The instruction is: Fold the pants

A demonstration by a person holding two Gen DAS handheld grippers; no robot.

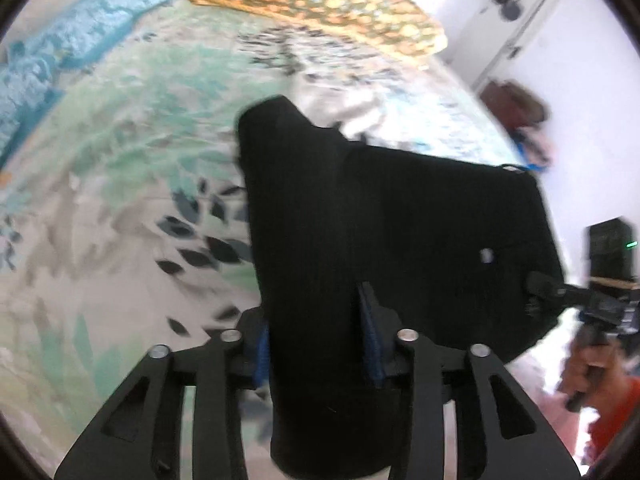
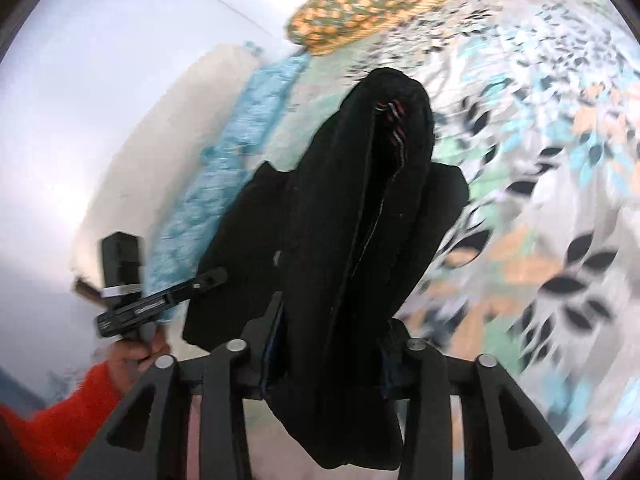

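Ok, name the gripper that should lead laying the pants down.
Probably neither alone: left gripper and right gripper both clamp the black pants, lifted over the floral bedsheet.

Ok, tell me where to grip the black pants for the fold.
Probably where they are already held: each gripper, left and right, clamps a bunched edge of the black pants, coming from the person's side. The cloth hangs between them above the bed.

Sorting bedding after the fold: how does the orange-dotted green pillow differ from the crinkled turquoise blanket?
The orange-dotted green pillow is patterned with round spots; the crinkled turquoise blanket is one plain colour. The pillow's surface looks smooth and flat, the blanket's rumpled. The pillow lies at the far end, the blanket along one side. Both rest on the leaf-print bedsheet.
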